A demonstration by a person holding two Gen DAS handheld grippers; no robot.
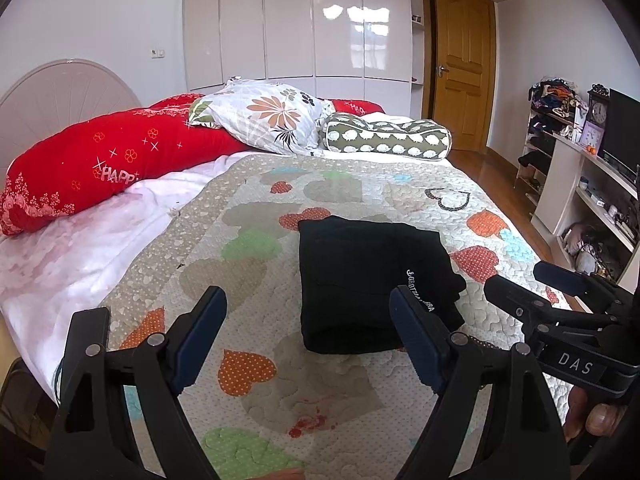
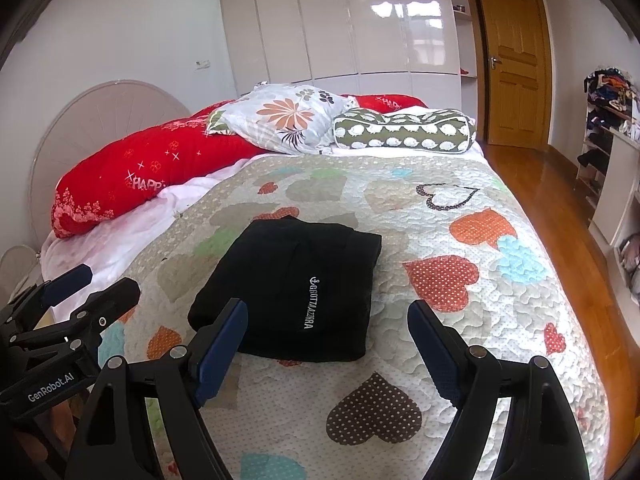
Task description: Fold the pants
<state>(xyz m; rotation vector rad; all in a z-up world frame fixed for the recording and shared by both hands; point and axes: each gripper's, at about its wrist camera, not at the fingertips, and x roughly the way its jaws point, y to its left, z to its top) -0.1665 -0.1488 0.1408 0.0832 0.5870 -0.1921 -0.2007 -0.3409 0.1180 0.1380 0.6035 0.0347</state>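
Observation:
The black pants [image 1: 360, 280] lie folded into a compact rectangle on the heart-patterned quilt [image 1: 256, 216], white lettering on top. They also show in the right wrist view [image 2: 292, 288]. My left gripper [image 1: 308, 304] is open and empty, held above the quilt just short of the pants' near edge. My right gripper [image 2: 328, 316] is open and empty, also just short of the pants. Each gripper shows in the other's view: the right one [image 1: 532, 280] at the right, the left one [image 2: 92, 284] at the left.
A red duvet [image 1: 100, 160], a floral pillow [image 1: 264, 116] and a green patterned bolster [image 1: 388, 140] lie at the head of the bed. White wardrobes and a wooden door [image 1: 464, 64] stand behind. Shelves with clutter [image 1: 580, 160] line the right wall.

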